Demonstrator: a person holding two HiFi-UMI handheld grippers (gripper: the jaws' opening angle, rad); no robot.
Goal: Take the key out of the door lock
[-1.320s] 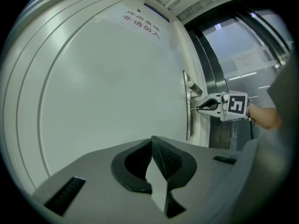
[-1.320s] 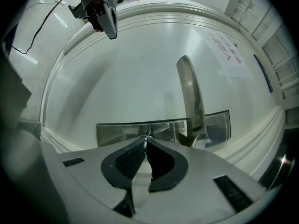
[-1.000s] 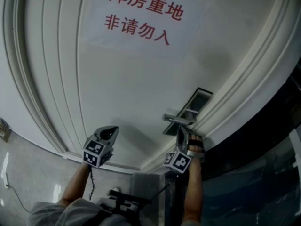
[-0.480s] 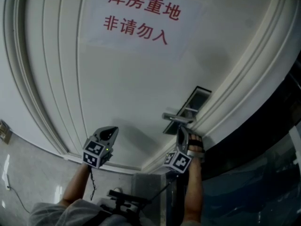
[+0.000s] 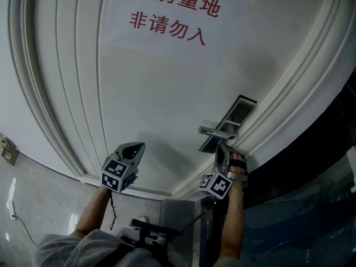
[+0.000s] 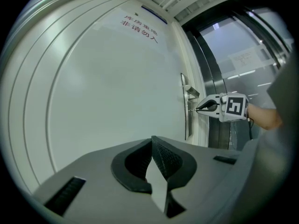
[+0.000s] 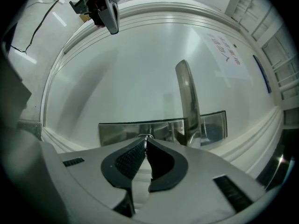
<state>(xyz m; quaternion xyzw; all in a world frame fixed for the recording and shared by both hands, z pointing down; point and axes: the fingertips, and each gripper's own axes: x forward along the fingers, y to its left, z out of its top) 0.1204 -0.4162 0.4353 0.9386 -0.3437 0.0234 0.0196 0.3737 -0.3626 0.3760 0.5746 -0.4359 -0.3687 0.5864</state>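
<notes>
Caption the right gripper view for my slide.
Right gripper pinches the key in the steel lock plate beside the door handle on a white door.

Dim, even light; strong fisheye distortion at edges.

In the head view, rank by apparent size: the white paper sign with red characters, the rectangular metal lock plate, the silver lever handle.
1. White paper sign with red characters, clearly largest.
2. Rectangular metal lock plate.
3. Silver lever handle, smallest.
</notes>
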